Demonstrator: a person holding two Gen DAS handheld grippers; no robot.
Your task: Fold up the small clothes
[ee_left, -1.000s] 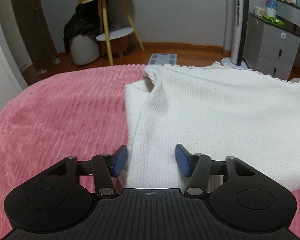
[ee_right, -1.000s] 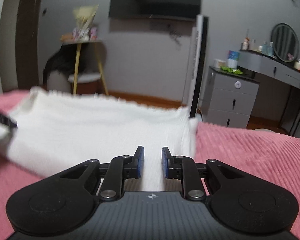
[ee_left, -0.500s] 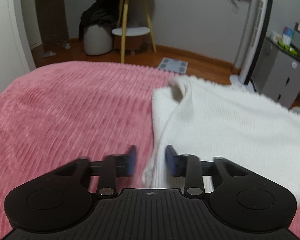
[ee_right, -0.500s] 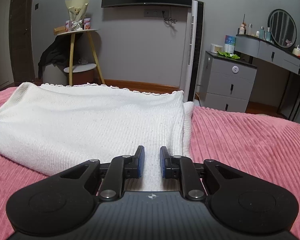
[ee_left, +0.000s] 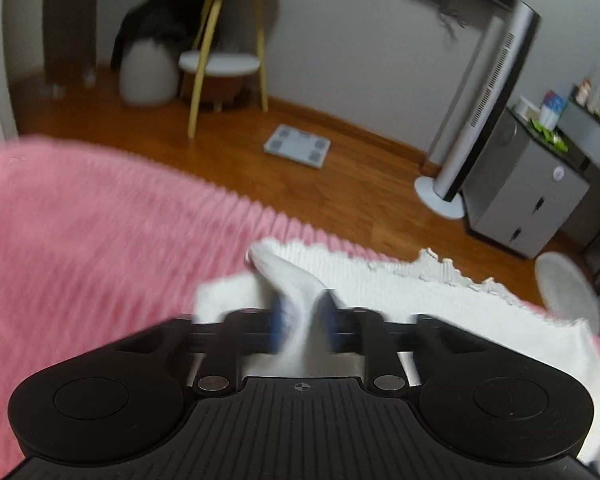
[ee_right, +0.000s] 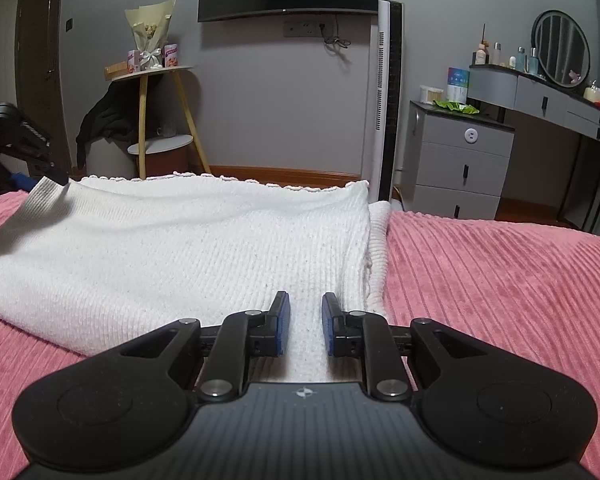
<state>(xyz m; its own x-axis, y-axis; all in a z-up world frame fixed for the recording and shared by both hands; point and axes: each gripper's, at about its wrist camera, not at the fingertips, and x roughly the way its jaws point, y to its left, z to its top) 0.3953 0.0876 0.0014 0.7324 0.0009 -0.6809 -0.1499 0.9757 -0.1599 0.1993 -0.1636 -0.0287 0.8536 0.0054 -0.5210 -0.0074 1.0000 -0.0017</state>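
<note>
A: One garment on the pink bedspread point(ee_right: 500, 280): a white knit sweater point(ee_right: 180, 248), filling the middle and left of the right wrist view, lower centre to right edge of the left view.

B: Step in hand?

A: Likely the first fold. The left gripper point(ee_left: 302, 330) has its jaws nearly closed on a raised ridge of the knit's left edge. The frame is blurred, so the firmness of the grip is unclear.

B: The right gripper point(ee_right: 303, 326)?

A: Jaws parted a little, astride the knit near its right edge, pinching nothing that I can make out.

B: Next move?

A: My guess is that the right closes, then both carry the edge across.

B: Change from a second ago?

A: The left jaws stood wide over flat fabric; now they have narrowed and fabric stands between them. The right jaws look slightly wider.
</note>
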